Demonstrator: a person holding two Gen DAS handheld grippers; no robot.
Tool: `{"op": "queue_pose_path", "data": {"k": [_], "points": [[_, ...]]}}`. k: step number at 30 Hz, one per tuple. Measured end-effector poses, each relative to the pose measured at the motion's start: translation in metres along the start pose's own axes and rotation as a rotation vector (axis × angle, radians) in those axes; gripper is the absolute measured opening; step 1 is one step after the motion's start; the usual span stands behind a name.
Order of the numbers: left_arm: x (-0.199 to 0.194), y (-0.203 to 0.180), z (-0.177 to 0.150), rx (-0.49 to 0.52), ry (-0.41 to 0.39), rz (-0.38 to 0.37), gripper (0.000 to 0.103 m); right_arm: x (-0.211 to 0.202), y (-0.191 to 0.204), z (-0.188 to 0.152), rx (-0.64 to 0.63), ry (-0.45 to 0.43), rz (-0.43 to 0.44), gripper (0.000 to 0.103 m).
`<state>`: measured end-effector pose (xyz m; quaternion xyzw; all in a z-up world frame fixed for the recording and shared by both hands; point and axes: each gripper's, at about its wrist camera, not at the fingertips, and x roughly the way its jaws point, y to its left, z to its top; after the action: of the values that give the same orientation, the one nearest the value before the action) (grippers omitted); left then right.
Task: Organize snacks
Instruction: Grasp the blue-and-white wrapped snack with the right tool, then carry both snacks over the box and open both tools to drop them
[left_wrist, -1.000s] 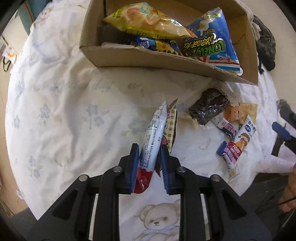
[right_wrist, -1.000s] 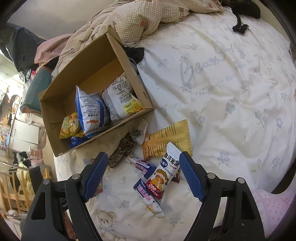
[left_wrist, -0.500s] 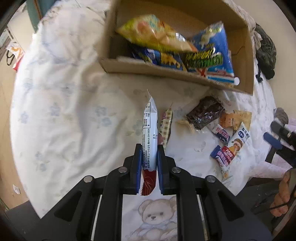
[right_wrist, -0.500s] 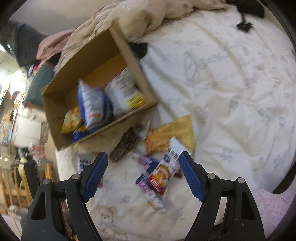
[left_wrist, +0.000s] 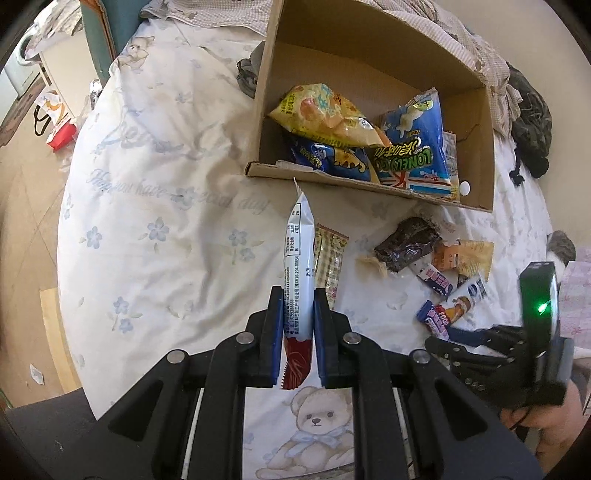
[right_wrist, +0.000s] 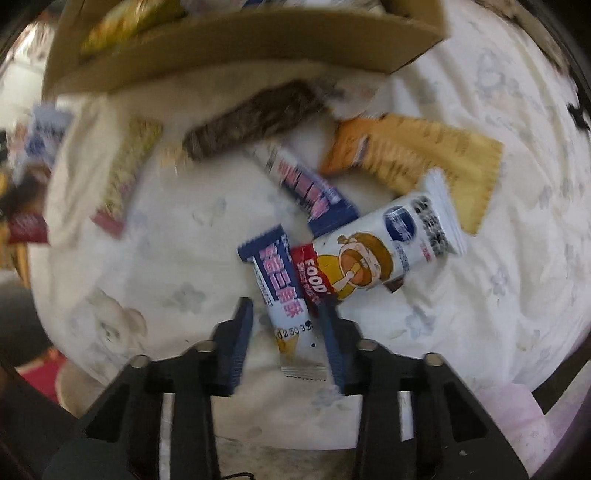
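My left gripper (left_wrist: 298, 325) is shut on a white snack packet (left_wrist: 299, 258) with a red end and holds it upright above the bed, short of the cardboard box (left_wrist: 369, 184). The box holds a yellow bag (left_wrist: 325, 118) and a blue bag (left_wrist: 413, 147). My right gripper (right_wrist: 286, 332) points down over the loose snacks. Its jaws are closing around a blue-and-white bar packet (right_wrist: 280, 291), with a gap still showing at the left finger. Partly over that bar lies a white cartoon packet (right_wrist: 388, 251).
More snacks lie in front of the box: a second blue bar (right_wrist: 310, 184), an orange packet (right_wrist: 417, 162), a dark brown packet (right_wrist: 255, 118) and a checked packet (left_wrist: 330, 258). The white floral sheet (left_wrist: 166, 221) ends at the left. A dark garment (left_wrist: 528, 122) lies right of the box.
My left gripper closed fully on the white packet and rose with it. My right gripper swung down over the snacks, and its wide jaws narrowed around the blue-and-white bar.
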<state>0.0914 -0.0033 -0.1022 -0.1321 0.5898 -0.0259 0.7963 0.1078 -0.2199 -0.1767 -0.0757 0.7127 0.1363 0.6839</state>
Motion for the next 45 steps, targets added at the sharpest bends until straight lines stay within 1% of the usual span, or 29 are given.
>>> {"op": "queue_pose_path", "data": {"k": [1, 3, 6, 7, 10, 12, 16, 20, 22, 25, 28, 32, 35, 40, 42, 45], "points": [[-0.001, 0.0, 0.0, 0.002, -0.003, 0.0, 0.012, 0.001, 0.004, -0.002, -0.024, 0.001, -0.011, 0.02], [-0.003, -0.001, 0.001, 0.003, -0.009, -0.003, 0.012, -0.005, 0.004, -0.004, -0.025, -0.018, 0.03, 0.02], [-0.006, -0.001, 0.0, 0.004, -0.018, -0.004, 0.012, -0.029, 0.004, -0.008, -0.028, -0.1, 0.141, 0.02], [-0.007, -0.002, 0.0, 0.008, -0.023, -0.002, 0.012, -0.039, 0.005, -0.01, -0.031, -0.138, 0.19, 0.02], [-0.012, -0.003, -0.002, 0.01, -0.046, -0.003, 0.012, -0.061, 0.007, -0.011, -0.049, -0.229, 0.254, 0.02], [-0.02, -0.006, -0.003, 0.023, -0.083, -0.01, 0.012, -0.072, 0.006, -0.01, -0.053, -0.274, 0.274, 0.02], [-0.044, -0.015, -0.004, 0.093, -0.193, 0.013, 0.012, -0.099, 0.001, -0.002, -0.039, -0.37, 0.304, 0.02], [-0.067, -0.019, 0.002, 0.093, -0.272, -0.007, 0.012, -0.121, -0.002, 0.001, -0.013, -0.488, 0.343, 0.02], [-0.077, -0.019, 0.009, 0.079, -0.295, -0.018, 0.012, -0.133, -0.004, 0.005, 0.017, -0.552, 0.365, 0.02], [-0.093, -0.02, 0.026, 0.066, -0.336, -0.031, 0.012, -0.148, -0.013, 0.014, 0.073, -0.62, 0.38, 0.02], [-0.108, -0.028, 0.043, 0.096, -0.386, -0.029, 0.012, -0.167, -0.02, 0.027, 0.132, -0.675, 0.377, 0.02], [-0.114, -0.04, 0.066, 0.142, -0.413, -0.026, 0.012, -0.182, -0.036, 0.046, 0.199, -0.71, 0.36, 0.02], [-0.112, -0.046, 0.087, 0.155, -0.429, -0.012, 0.012, -0.184, -0.05, 0.061, 0.227, -0.715, 0.343, 0.02], [-0.095, -0.05, 0.118, 0.131, -0.424, -0.017, 0.012, -0.176, -0.069, 0.085, 0.275, -0.692, 0.303, 0.02], [-0.083, -0.051, 0.125, 0.129, -0.429, -0.009, 0.012, -0.168, -0.073, 0.088, 0.283, -0.678, 0.284, 0.02], [-0.066, -0.049, 0.127, 0.131, -0.431, -0.009, 0.012, -0.152, -0.075, 0.092, 0.286, -0.653, 0.268, 0.02]]}}
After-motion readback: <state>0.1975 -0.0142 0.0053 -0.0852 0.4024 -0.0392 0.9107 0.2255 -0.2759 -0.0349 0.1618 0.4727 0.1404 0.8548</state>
